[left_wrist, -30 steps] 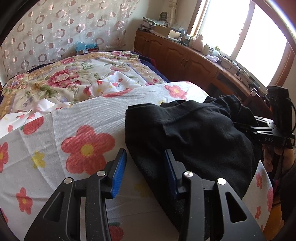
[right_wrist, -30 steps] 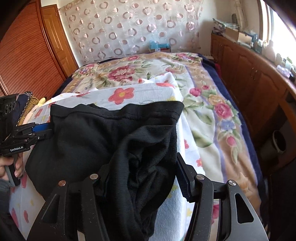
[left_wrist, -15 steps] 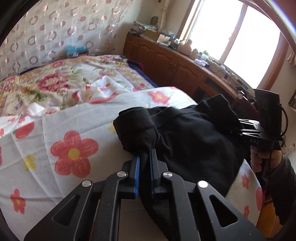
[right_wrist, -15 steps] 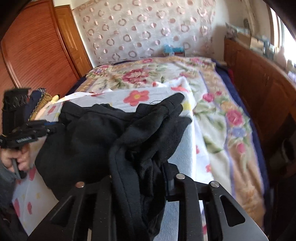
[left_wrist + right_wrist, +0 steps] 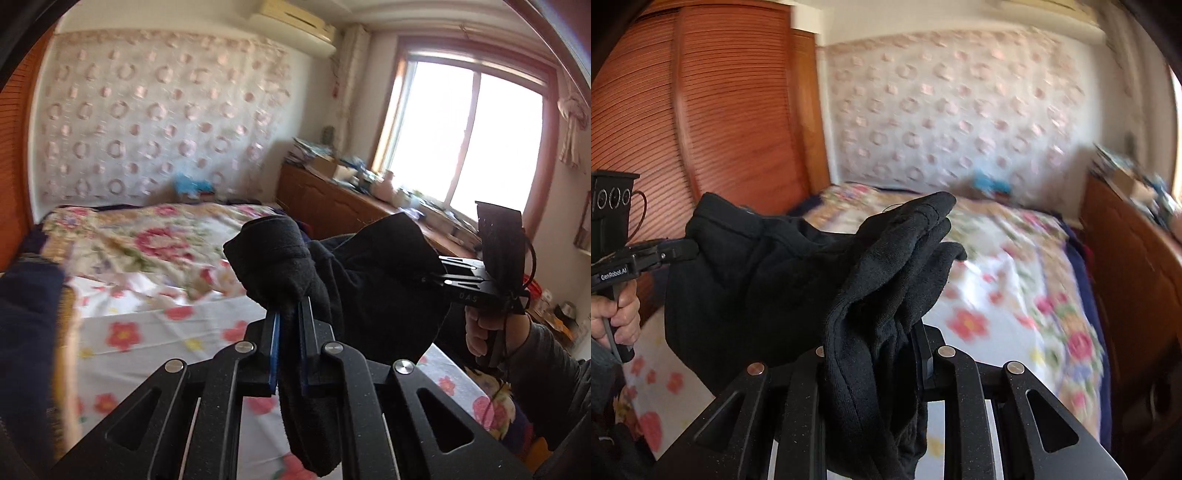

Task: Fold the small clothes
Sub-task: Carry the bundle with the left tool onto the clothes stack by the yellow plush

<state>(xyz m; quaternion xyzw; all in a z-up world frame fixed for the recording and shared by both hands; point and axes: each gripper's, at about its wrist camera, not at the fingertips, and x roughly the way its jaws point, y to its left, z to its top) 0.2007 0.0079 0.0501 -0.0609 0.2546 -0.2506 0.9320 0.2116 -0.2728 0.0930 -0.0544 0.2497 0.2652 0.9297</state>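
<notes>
A black garment [image 5: 376, 280] hangs in the air above the bed, held at both ends. My left gripper [image 5: 289, 314] is shut on one bunched edge of it, blue pads pressed on the cloth. My right gripper [image 5: 882, 332] is shut on the other edge, its fingers mostly buried in the black garment [image 5: 768, 284]. The right gripper shows at the right of the left wrist view [image 5: 436, 277], and the left gripper at the left of the right wrist view [image 5: 683, 251]. The cloth sags between them.
The bed with a white flowered sheet [image 5: 155, 343] and floral quilt [image 5: 1027, 280] lies below. A dark blue cloth [image 5: 26, 332] is at the left. A wooden cabinet [image 5: 332, 206] with clutter runs under the window. A wooden wardrobe [image 5: 701, 110] stands left.
Both grippers closed on the black garment and lifted it off the bed. The views tilted upward and the cloth now hangs between the grippers.
</notes>
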